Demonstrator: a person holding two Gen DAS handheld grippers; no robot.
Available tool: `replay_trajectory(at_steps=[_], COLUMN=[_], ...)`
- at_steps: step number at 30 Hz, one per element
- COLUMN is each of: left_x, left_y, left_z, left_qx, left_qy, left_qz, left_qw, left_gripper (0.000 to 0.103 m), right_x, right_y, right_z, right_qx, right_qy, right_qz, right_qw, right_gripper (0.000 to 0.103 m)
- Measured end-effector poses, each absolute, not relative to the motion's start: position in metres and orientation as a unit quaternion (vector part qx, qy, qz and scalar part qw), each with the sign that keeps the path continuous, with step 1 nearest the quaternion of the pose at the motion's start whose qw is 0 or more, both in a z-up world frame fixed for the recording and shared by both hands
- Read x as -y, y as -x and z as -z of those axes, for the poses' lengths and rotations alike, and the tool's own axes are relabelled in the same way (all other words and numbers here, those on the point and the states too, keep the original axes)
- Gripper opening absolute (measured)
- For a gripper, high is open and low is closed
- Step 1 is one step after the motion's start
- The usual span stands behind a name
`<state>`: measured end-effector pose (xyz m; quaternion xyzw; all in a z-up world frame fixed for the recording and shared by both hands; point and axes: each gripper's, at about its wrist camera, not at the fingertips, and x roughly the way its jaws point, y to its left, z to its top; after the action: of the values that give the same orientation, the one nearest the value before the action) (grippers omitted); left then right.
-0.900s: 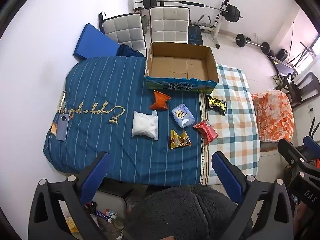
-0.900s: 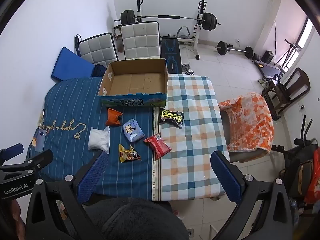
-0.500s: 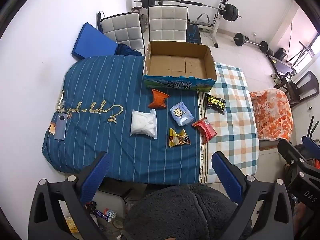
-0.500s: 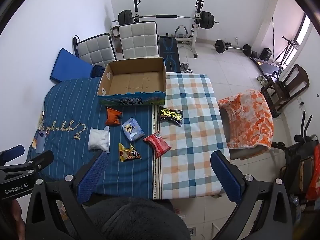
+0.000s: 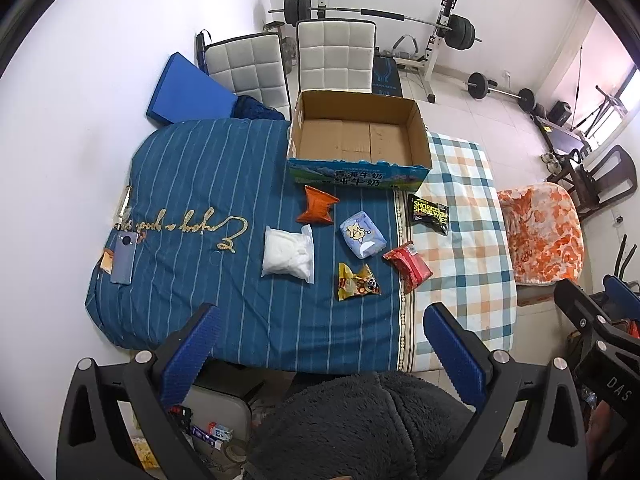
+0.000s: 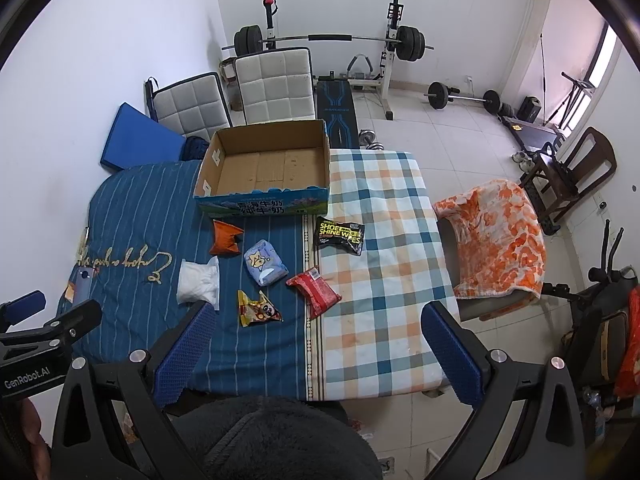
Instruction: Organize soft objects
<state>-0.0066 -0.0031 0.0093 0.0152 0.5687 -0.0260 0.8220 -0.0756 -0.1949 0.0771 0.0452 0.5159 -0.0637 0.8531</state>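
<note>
My left gripper point(image 5: 320, 344) hangs high over the near edge of the table, jaws wide apart, nothing btwn them. My right gripper point(image 6: 316, 344) is the same: jaws spread, empty, well above the table.

Cardboard box point(image 5: 358, 138) sits at the far side, w/ nothing in it, where the blue striped cloth point(image 5: 192, 184) meets the checked cloth point(image 5: 468, 256). Six soft packs lie near of it, all apart from each other:
- orange pack point(image 5: 317, 210), closest to the box
- white bag point(image 5: 288, 254), left of the group
- pale blue pack point(image 5: 363, 234), middle
- yellow snack pack point(image 5: 356, 286), nearest me
- red pack point(image 5: 408, 266), on the seam btwn cloths
- black wipes pack point(image 5: 428, 213), on the checked cloth, right of the rest

A phone point(image 5: 124, 258) lies at the far left edge of the striped cloth.
</note>
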Motion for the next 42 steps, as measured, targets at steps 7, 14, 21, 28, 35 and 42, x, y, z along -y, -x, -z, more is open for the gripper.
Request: replay_trajectory(at_steps=[7,14,21,28,35,42], left_x=[0.001,0.003,0.001,-0.005,-0.009,-0.009], left_y=[0.006,0.01,0.011,0.01,0.009,0.008], left_z=[-0.01,-0.012,-0.013,-0.015,-0.014,-0.013], left_qx=[-0.569,-0.565,-0.562,-0.554,-0.555,-0.555], left_qy=[-0.013,-0.011,-0.009,-0.009,-0.01,-0.011], left_qz=[0.029,0.027,0.025,0.021,0.017,0.016], left_qw=[0.822,0.824,0.827,0.832,0.832,0.832], left_gripper=[0.103,0.103,0.103,0.103,0.103,0.103], right_x=[0.195,0.196,0.195,0.195,0.192,0.192], right_y=[0.077,0.079,0.08,0.079,0.074,0.074], right_z=[-0.081,-0.084,-0.085,-0.086,-0.085,-0.086], right_qx=[-0.511,-0.507,-0.507,-0.507,-0.509,-0.508], right_qy=[-0.044,-0.044,-0.042,-0.043,-0.043,-0.043], right_qz=[0.065,0.067,0.067,0.062,0.059,0.058], right_qw=[0.856,0.858,0.858,0.859,0.858,0.858], right_gripper=[0.103,0.103,0.103,0.103,0.103,0.103])
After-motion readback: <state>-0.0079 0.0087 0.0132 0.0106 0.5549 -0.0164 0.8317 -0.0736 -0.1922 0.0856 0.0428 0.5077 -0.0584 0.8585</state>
